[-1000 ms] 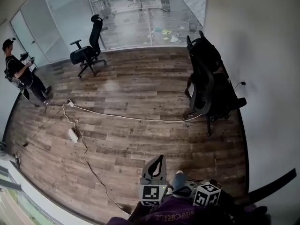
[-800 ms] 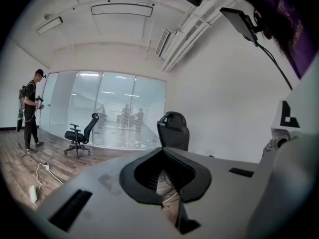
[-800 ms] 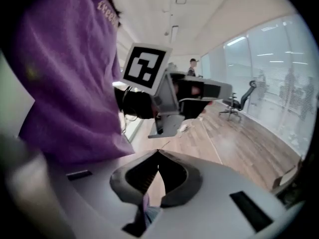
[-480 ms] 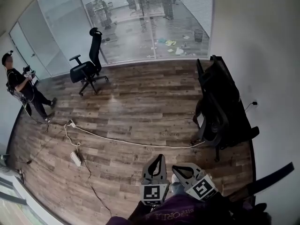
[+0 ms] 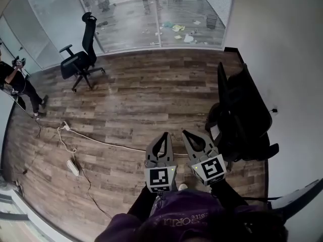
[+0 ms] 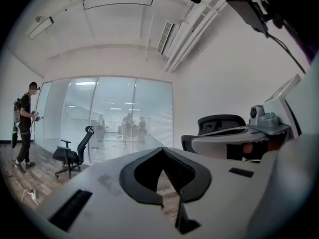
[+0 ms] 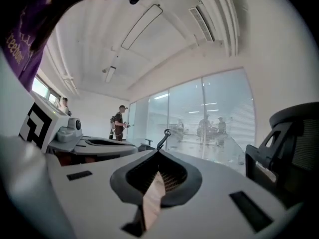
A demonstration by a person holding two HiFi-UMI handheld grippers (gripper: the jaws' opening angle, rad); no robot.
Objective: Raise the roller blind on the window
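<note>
My left gripper [image 5: 164, 134] and right gripper [image 5: 185, 133] are held side by side in front of me, level over the wooden floor, pointing toward the glass partition [image 5: 151, 14]. Both are shut with nothing between the fingers. In the left gripper view the left gripper's [image 6: 162, 150] tips meet, and the right gripper's body [image 6: 239, 138] shows beside it. The right gripper view shows the right gripper's [image 7: 158, 152] tips meeting the same way. No roller blind is clearly in view; only a strip of window frame [image 5: 7, 198] shows at the lower left.
Black office chairs [image 5: 242, 120] stand close on my right against the white wall. Another office chair [image 5: 78, 59] is at the far left. A white cable with a power strip [image 5: 73, 166] lies across the floor. A person [image 5: 15, 79] stands at the left edge.
Both grippers have come up and forward into fuller view. The right one swung from low at my side to level beside the left. The black chairs now appear closer on the right.
</note>
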